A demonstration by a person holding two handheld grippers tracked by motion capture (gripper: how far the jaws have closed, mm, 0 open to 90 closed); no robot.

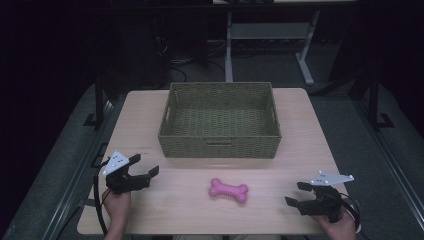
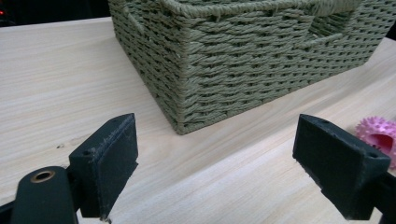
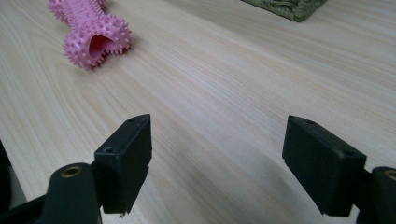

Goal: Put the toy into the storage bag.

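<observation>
Grippers wide open, empty: we hold left gripper and right gripper flanking the pink spiked bone toy, near of the wicker basket, likely its destination.

Black claws, grey three-cornered top plates, trailing black cables.

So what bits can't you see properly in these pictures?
- Pink bone toy: in the left gripper view the right edge and a black jaw leave just one spiky end; in the right gripper view the top edge cuts its far end.
- Woven basket: the right gripper view catches just a corner at the top edge.
- Room behind the table: too dark in the high view.
</observation>
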